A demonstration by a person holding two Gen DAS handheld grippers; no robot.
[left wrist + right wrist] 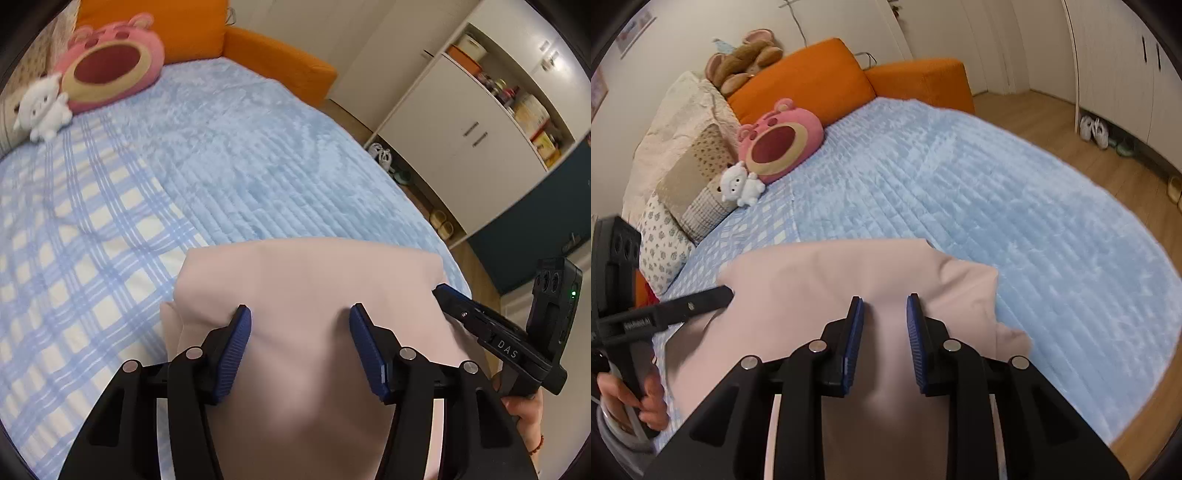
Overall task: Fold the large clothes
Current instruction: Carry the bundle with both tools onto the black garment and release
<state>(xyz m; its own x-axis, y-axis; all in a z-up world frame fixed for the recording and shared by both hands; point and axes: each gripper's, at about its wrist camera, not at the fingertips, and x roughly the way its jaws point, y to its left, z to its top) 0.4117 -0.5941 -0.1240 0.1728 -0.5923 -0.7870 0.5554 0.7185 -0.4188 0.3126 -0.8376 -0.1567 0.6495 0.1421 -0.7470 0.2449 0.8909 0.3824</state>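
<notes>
Just under both claws: pink cloth [306, 295].

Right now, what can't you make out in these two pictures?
- Pink cloth: its near part is hidden behind the left gripper and cut off by the picture's bottom edge.
- Shelf items, left view: too small.
- Shoes, right view: small, blurred.

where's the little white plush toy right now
The small white plush toy sits at the head of the bed, leaning on the big pink bear-face cushion, beside the patterned pillows; in the left wrist view it is far upper left.
</notes>
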